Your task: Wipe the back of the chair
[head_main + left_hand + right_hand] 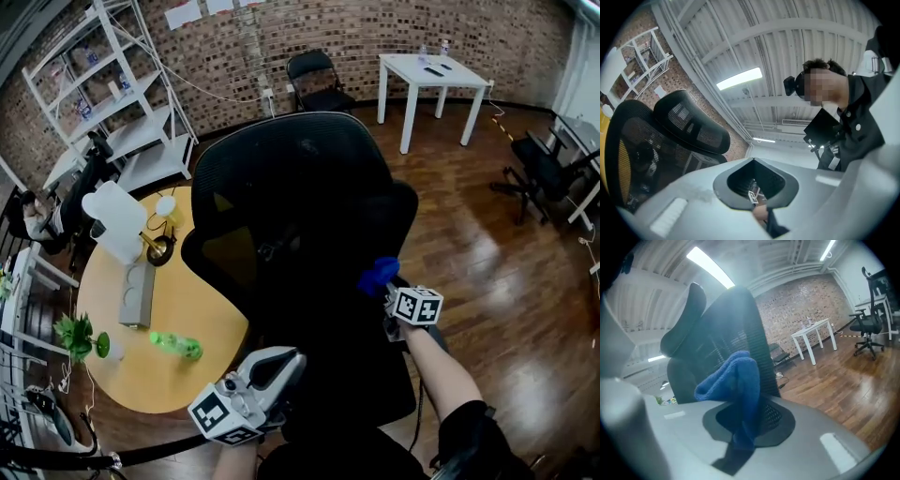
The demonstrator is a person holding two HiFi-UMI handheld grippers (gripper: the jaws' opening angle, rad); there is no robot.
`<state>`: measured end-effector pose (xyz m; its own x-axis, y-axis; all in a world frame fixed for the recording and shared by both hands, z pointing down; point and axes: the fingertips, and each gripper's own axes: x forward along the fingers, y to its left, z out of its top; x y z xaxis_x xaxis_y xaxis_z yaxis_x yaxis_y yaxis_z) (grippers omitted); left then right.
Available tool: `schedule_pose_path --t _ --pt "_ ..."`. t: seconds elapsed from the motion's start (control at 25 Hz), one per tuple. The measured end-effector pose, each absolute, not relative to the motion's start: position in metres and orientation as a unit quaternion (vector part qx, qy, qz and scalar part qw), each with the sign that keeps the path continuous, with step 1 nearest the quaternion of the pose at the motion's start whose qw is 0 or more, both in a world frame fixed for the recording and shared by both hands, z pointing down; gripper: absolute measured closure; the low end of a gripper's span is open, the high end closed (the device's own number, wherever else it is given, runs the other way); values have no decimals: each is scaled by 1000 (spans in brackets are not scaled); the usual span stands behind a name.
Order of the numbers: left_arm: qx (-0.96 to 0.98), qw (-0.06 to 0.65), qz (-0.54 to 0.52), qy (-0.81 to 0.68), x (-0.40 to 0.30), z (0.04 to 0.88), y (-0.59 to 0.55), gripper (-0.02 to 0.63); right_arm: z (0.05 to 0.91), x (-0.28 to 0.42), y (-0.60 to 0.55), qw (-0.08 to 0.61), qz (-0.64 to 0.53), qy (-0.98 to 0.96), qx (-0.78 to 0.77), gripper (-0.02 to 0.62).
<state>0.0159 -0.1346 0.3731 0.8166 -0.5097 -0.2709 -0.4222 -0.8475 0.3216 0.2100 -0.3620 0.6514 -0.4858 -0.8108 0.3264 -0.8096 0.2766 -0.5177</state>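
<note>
A black mesh office chair (300,206) stands right in front of me with its back toward me. My right gripper (386,292) is shut on a bunched blue cloth (378,275), which sits against the right edge of the chair back at mid height. In the right gripper view the blue cloth (736,380) sticks up out of the jaws, with the chair back (740,319) just behind it. My left gripper (279,364) hangs low beside the chair's lower left, shut and holding nothing. It points upward, so the left gripper view shows the chair's back and headrest (670,131) and the ceiling.
A round yellow table (192,305) left of the chair carries a white jug (114,220), a grey power strip (138,292), a green bottle (176,345) and a plant (80,337). White shelving (112,89), a white table (433,73) and another office chair (544,169) stand further off.
</note>
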Motion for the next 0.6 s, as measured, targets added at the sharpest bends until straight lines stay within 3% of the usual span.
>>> schedule_pose_path --t 0.44,0.6 --pt "950 142 -178 -212 30 381 -142 614 640 361 -330 17 -279 643 -713 541" --pt "951 139 -180 -211 30 376 -138 614 644 341 -328 17 -297 648 -701 541"
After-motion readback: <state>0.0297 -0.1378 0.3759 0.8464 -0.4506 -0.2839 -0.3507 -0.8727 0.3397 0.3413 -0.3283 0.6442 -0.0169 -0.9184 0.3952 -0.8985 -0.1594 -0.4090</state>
